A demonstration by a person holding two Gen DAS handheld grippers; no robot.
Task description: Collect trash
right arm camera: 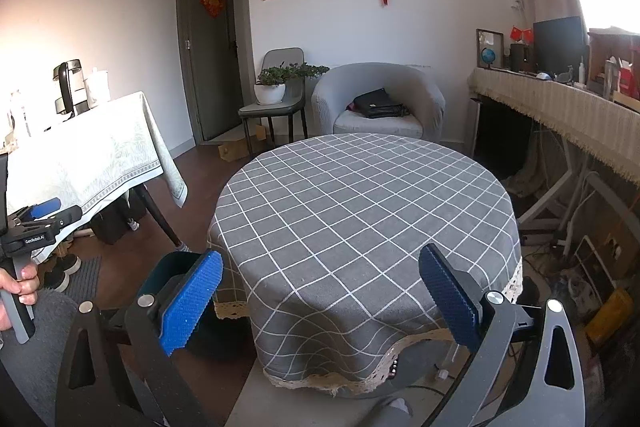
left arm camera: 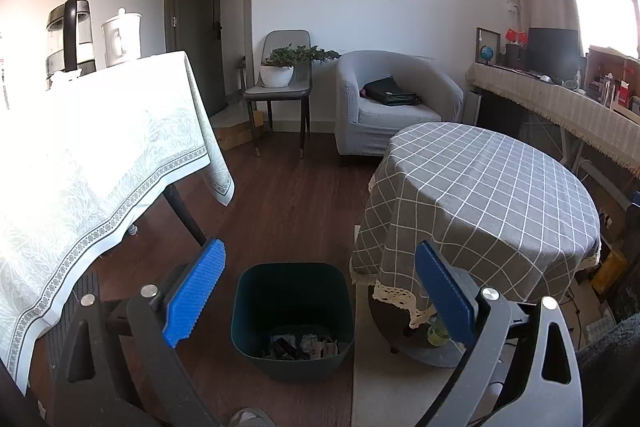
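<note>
1. Left gripper (left arm camera: 320, 295) is spread wide with nothing between the blue pads. It hangs right above the dark green trash bin (left arm camera: 294, 315), so the bin opening sits framed between its fingers. My guess is it's parked there because that's the drop spot.

2. The bin stands on the wood floor just left of the round table (left arm camera: 480, 195), touching or nearly touching the lace hem of the grey checked tablecloth. At the bottom of the bin there's a small heap of crumpled wrappers and scraps (left arm camera: 304, 345), so some trash looks collected already.

3. Right gripper (right arm camera: 320, 291) is also wide open and empty. It's aimed across the round table from the near edge, raised above the cloth and not touching it.

4. From the right wrist view the tabletop shows no trash at all, just bare checked cloth. So either the table part is done, or whatever's left is somewhere off the table. Can't tell from here.

5. Under the round table, by its base, there's something like a bottle (left arm camera: 438, 333), partly hidden by the left gripper's finger, so I won't call it trash.

6. Left of the bin is the bigger table with the white patterned cloth (left arm camera: 100, 155), kettle (left arm camera: 70, 39) on top. The top is too washed out by glare to check for litter.
</note>
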